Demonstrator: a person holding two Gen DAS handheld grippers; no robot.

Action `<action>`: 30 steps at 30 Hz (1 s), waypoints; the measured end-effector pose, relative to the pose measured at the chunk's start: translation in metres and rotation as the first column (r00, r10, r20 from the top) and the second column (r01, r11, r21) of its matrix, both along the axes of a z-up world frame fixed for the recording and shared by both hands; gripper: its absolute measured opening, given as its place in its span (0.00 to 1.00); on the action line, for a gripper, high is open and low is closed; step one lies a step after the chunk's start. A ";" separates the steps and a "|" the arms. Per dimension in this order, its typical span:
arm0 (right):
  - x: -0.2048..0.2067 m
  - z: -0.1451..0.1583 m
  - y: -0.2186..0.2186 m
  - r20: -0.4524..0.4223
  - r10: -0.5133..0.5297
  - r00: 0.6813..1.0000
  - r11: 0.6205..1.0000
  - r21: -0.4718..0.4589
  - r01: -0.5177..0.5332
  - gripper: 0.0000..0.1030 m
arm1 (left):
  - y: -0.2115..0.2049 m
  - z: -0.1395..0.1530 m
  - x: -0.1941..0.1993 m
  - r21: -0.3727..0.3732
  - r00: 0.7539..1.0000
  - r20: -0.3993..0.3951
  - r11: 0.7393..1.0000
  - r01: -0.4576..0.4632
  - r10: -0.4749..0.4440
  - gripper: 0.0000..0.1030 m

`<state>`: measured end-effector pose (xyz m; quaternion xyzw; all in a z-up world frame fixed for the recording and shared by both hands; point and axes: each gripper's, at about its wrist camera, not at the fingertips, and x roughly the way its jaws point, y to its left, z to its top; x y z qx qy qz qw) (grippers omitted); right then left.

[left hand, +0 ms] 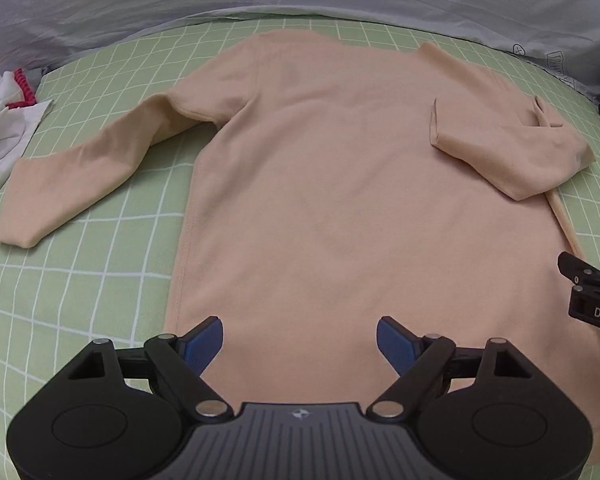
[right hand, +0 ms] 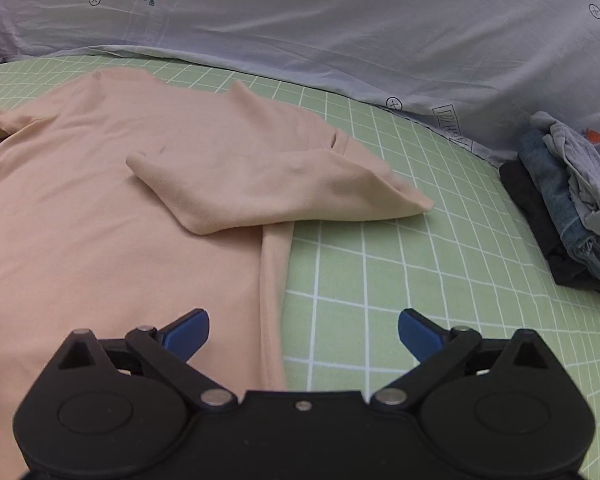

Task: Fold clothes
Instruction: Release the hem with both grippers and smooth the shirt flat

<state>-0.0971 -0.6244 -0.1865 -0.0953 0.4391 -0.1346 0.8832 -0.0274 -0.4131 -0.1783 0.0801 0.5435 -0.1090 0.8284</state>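
A peach long-sleeved top lies flat on the green checked sheet, collar away from me. Its left sleeve stretches out to the left. Its right sleeve is folded inward over the body. My left gripper is open and empty, over the top's near hem. My right gripper is open and empty, over the top's right side edge near the hem. The right gripper's body also shows at the right edge of the left wrist view. The folded sleeve also shows in the right wrist view.
A pale grey quilt with carrot prints runs along the far side. A stack of folded dark and denim clothes sits at the right. White clothes with a red trim lie at the left.
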 end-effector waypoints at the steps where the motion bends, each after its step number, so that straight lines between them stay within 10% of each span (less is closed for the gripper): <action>1: 0.009 -0.002 -0.003 -0.009 0.000 1.000 1.000 -0.024 0.000 0.99 | -0.006 -0.003 0.007 -0.006 1.000 -0.002 1.000 0.013 -0.013 0.82; 8: 0.047 -0.008 -0.023 0.047 0.025 0.999 0.994 -0.107 -0.019 0.98 | -0.040 -0.016 0.038 0.001 0.999 0.002 0.999 0.053 -0.053 0.91; 16: 0.040 0.006 -0.062 0.168 -0.009 0.986 0.988 0.151 -0.016 0.19 | -0.049 -0.017 0.040 0.005 0.996 0.010 0.996 -0.088 0.088 0.95; 20: 0.030 0.016 -0.081 0.188 0.018 0.982 0.979 0.198 -0.056 0.19 | -0.052 -0.016 0.038 0.016 0.983 -0.001 0.983 -0.184 0.184 0.98; 25: 0.028 0.016 -0.105 0.193 0.013 0.981 0.958 0.277 -0.067 0.49 | -0.050 -0.016 0.038 0.019 0.968 -0.023 0.968 -0.251 0.252 1.00; 30: 0.027 0.009 -0.137 0.172 -0.307 0.936 0.777 0.614 0.142 0.49 | -0.051 -0.017 0.036 0.013 0.966 -0.013 0.966 -0.259 0.259 1.00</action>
